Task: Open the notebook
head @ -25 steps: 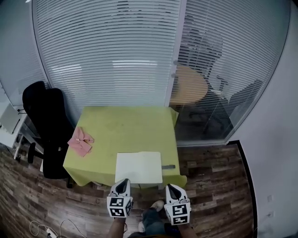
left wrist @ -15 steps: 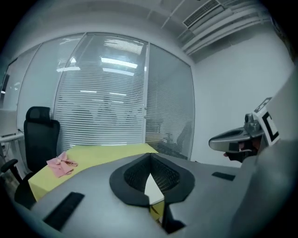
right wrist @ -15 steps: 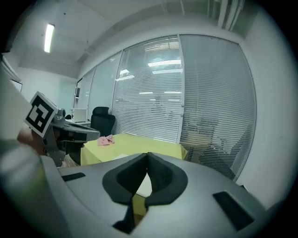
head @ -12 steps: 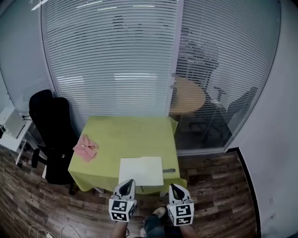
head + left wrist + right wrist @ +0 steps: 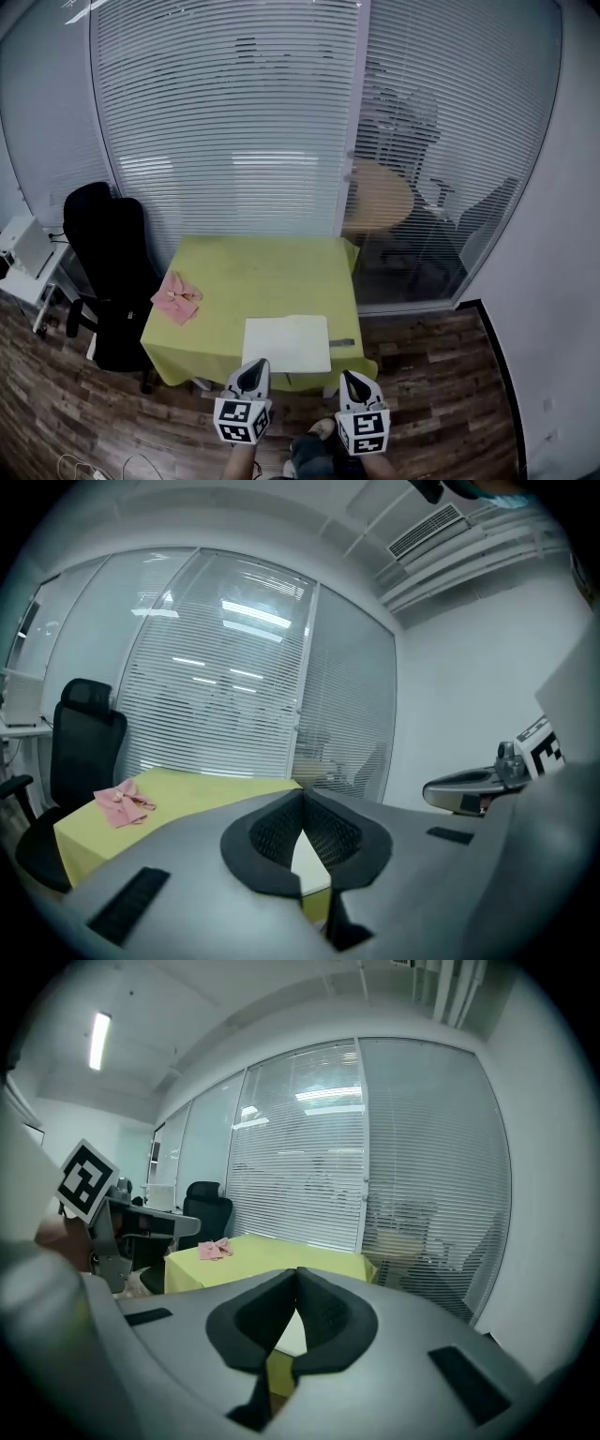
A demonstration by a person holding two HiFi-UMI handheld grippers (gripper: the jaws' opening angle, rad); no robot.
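White and closed, the notebook (image 5: 287, 343) lies flat at the near edge of the yellow-green tabletop (image 5: 262, 267). I have both tongs short of the notebook, off the tabletop and not touching it. The left tongs (image 5: 251, 367) are just before the notebook's near left corner, the right tongs (image 5: 349, 377) just before its near right corner. Both are clenched, tips pressed together on nothing. The notebook's cover is plain. A thin grey strip (image 5: 342, 343) lies just right of the notebook, and a pink cloth (image 5: 175, 298) lies well left of it.
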